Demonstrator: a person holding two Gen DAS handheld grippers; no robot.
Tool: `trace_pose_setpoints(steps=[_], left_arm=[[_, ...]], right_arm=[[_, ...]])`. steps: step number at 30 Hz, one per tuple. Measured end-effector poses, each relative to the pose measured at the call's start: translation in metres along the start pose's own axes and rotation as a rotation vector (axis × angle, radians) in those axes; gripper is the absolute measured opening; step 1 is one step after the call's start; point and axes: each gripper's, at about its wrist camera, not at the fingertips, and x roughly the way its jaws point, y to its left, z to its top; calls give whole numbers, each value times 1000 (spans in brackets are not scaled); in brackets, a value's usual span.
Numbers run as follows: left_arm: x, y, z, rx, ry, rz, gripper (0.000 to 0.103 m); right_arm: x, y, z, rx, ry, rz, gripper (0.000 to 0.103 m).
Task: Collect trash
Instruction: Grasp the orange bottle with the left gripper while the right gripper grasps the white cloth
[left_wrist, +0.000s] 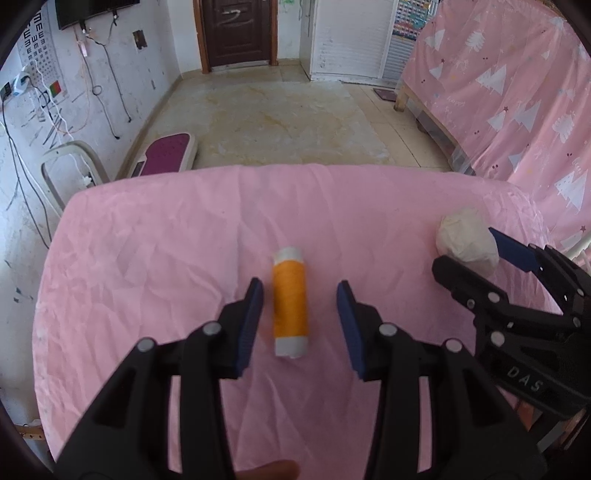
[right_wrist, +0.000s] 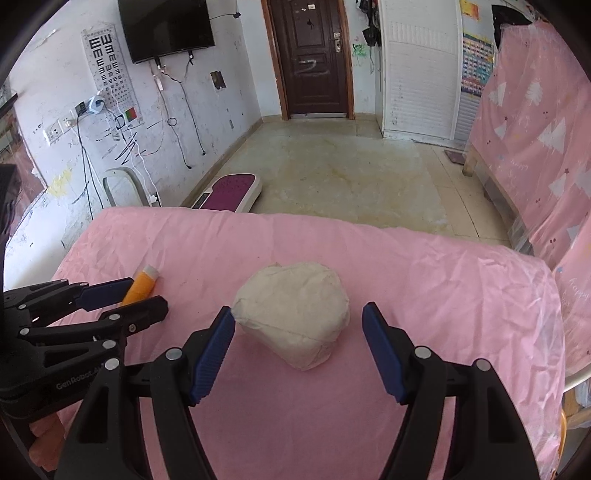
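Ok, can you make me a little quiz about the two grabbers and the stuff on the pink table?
1. True or false: the left gripper is squeezing the orange tube.
2. What sits in front of the right gripper? A) white paper wad B) cup C) spoon
3. Fill in: both things lie on a ____ cloth.

Key: 1 false, its pads stand apart from the tube. 2 A. 3 pink.

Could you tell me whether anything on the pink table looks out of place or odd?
Only the trash: an orange tube lying on its side and a crumpled white wad on the wrinkled cloth. Nothing spilled or broken.
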Motion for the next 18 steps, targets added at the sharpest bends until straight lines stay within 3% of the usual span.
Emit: trace_pose_setpoints(steps=[2, 7, 18], left_arm=[[-1, 0, -2, 2, -4, 3, 31], [-2, -2, -4, 18, -15, 5, 16], [-42, -9, -12, 35, -90, 17, 16]], right_arm=[[2, -3, 0, 17, 5, 5, 46], [-1, -6, -2, 27, 1, 6, 43], [-42, -20, -8, 60, -68, -1, 43]])
